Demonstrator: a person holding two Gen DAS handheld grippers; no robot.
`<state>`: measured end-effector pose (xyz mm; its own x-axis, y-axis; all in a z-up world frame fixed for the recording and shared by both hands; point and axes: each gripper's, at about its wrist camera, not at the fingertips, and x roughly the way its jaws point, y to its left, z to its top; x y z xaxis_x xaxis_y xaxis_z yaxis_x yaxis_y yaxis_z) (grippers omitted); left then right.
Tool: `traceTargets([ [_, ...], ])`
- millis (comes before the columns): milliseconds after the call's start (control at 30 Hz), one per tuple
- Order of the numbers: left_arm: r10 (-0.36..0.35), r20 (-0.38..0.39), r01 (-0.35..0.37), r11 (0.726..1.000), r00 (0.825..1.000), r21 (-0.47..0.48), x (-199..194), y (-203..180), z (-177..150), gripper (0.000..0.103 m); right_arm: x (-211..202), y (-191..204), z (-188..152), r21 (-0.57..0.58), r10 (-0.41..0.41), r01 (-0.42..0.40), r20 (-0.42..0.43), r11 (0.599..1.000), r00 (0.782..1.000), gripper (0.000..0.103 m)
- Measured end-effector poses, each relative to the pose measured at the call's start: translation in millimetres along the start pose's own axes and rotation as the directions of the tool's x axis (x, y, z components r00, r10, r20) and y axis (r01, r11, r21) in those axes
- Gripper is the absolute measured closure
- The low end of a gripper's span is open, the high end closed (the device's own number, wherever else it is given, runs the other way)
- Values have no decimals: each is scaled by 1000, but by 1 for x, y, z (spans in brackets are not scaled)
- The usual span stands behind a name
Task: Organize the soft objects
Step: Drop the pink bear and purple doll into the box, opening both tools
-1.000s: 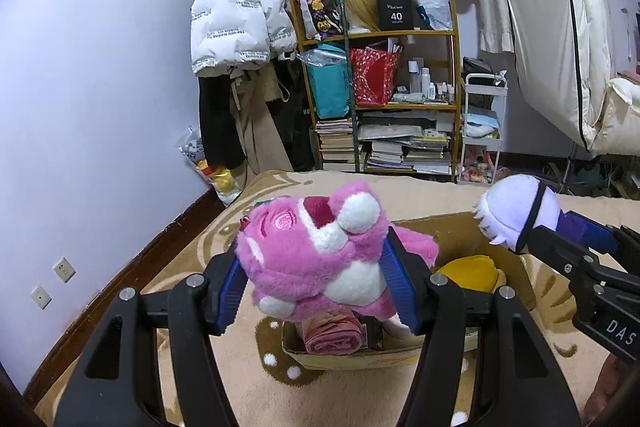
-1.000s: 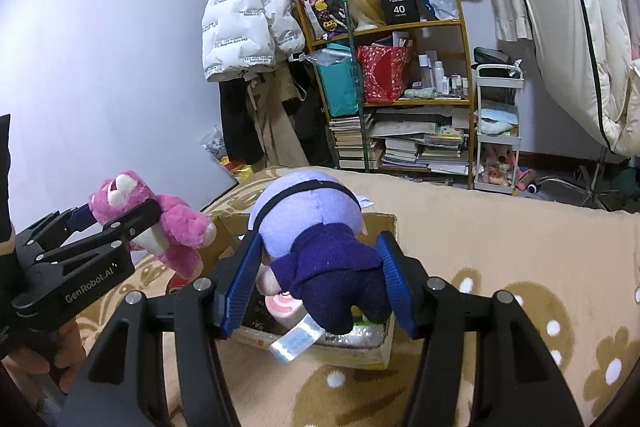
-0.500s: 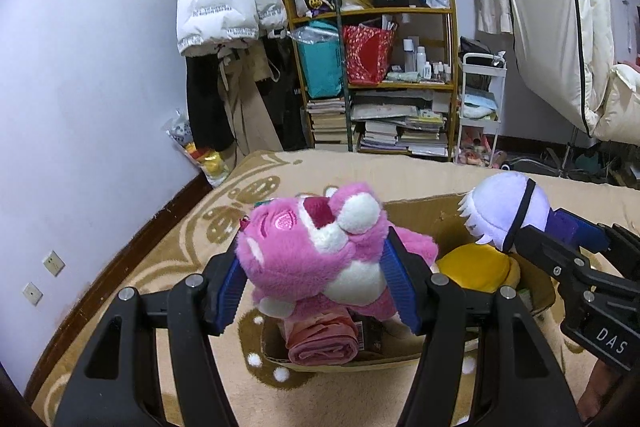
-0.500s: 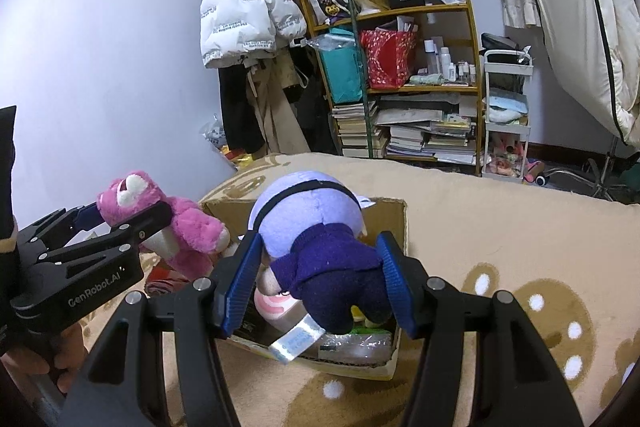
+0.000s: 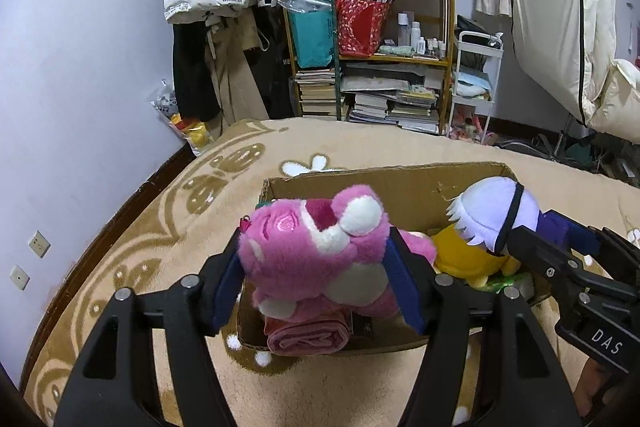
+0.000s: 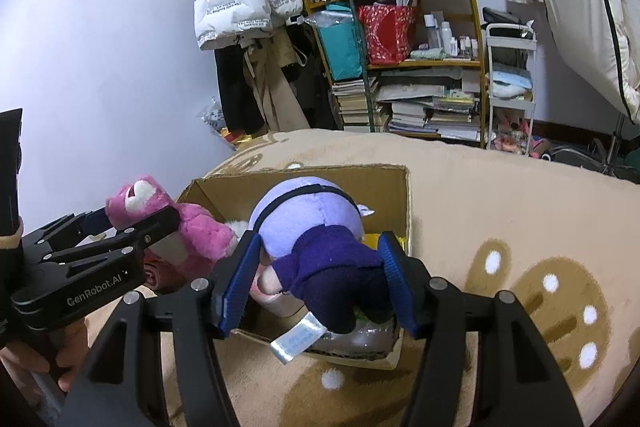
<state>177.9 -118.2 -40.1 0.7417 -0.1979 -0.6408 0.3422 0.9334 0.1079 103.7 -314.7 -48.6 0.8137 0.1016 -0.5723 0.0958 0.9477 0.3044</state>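
Left wrist view, left gripper [image 5: 316,277] clamps pink bear [image 5: 316,255], right gripper [image 6: 318,281] clamps purple doll [image 6: 316,239]

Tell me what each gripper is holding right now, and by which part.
The left gripper clamps the pink plush bear by its head. The right gripper clamps the purple-haired plush doll around its dark body.

Beige flower-patterned blanket [image 5: 400,151] under an open cardboard box [image 5: 384,183].

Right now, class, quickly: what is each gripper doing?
Left gripper: shut on the fluffy pink plush bear.
Right gripper: shut on the lilac-headed, purple-clothed plush doll.
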Motion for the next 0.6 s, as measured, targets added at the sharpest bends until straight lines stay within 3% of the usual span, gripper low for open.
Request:
traceTargets([
  [100,10,2,-10,1000,1000,7,-1,-2,-1,31,1,0,-2,4,4,-4,-8,1000,1000,37],
  [200,24,6,-24,1000,1000,3,-4,-1,0,18,0,1,-2,7,13,-13,-10,1000,1000,37],
  [533,40,3,-40,999,999,-35,-26,12,-1,9,-20,7,0,-7,2,-2,16,1000,1000,36],
  [600,45,14,-44,998,999,-41,-35,15,-2,8,-28,8,0,-7,5,-4,26,1000,1000,30],
])
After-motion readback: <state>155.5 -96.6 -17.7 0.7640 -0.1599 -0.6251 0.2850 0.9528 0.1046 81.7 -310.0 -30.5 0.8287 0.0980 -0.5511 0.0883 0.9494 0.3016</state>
